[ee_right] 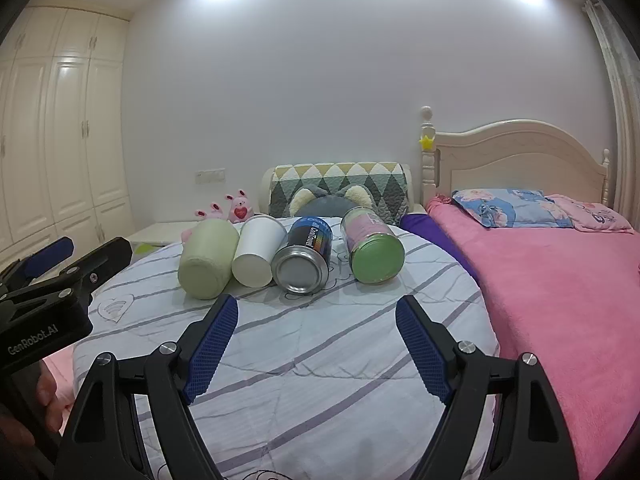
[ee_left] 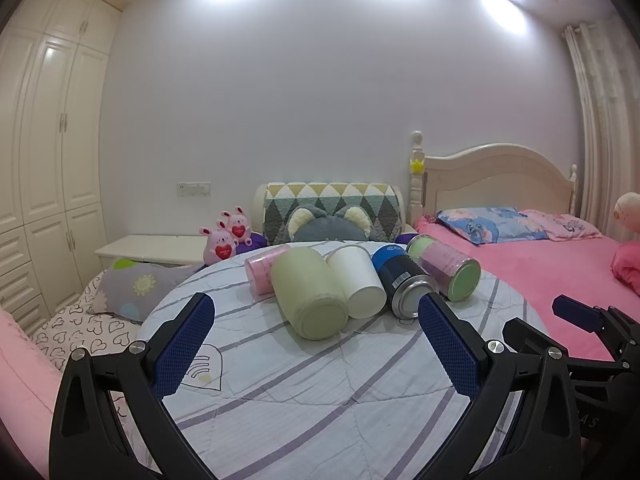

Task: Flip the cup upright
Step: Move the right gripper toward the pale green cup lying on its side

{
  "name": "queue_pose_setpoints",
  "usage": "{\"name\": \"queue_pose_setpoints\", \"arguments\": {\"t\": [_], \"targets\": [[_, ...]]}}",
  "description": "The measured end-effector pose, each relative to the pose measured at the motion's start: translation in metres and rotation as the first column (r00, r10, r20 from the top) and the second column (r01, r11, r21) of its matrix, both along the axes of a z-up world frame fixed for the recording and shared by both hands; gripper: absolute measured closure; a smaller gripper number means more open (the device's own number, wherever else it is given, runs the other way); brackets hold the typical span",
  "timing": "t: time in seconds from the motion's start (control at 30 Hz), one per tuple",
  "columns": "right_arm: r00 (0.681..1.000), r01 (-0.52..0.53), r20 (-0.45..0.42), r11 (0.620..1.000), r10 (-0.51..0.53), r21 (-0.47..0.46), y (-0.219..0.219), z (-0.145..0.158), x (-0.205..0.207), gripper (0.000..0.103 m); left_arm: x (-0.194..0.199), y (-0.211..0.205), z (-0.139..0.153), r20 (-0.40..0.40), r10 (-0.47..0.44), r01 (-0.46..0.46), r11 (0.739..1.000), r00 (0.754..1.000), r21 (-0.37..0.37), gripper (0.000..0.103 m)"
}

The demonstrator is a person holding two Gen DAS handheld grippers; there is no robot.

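Several containers lie on their sides in a row on a round striped cloth point(ee_left: 320, 380) point(ee_right: 320, 360). From left: a pink cup point(ee_left: 258, 276), a pale green cup point(ee_left: 308, 294) point(ee_right: 208, 262), a white paper cup point(ee_left: 358, 282) point(ee_right: 258, 252), a dark blue spray can point(ee_left: 400, 280) point(ee_right: 306, 256), and a clear cup with a green base point(ee_left: 448, 270) point(ee_right: 372, 246). My left gripper point(ee_left: 316, 312) is open, just short of the green cup. My right gripper point(ee_right: 316, 312) is open and empty, short of the can.
A pink bed point(ee_right: 560, 280) with pillows lies to the right. A grey plush cushion point(ee_left: 326, 228) and pink bunny toys point(ee_left: 224, 240) sit behind the row. White wardrobes point(ee_left: 48, 152) stand at the left. The other gripper shows at each view's edge point(ee_left: 580, 320) point(ee_right: 44, 280).
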State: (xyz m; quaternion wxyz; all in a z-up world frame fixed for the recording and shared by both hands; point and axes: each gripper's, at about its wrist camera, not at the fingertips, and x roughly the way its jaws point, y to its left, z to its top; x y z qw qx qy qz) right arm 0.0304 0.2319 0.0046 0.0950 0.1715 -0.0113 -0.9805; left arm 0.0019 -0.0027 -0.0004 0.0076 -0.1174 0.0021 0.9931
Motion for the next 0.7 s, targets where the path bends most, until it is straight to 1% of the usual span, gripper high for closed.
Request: {"name": "queue_pose_setpoints", "arguments": {"t": [0.4,0.7], "targets": [[1.000,0.002,0.019,1.000,-0.002,0.008,-0.001,0.006,-0.005,0.020,-0.007,-0.002,0.005,0.034,0.012,-0.013,1.000,0.999,0.001,0.000],[0.996,-0.042,0.078,0.999,0.041,0.014,-0.011,0.016,-0.028,0.020,-0.028,-0.012,0.008,0.119,0.037,-0.040,0.999,0.992,0.025,0.000]]}}
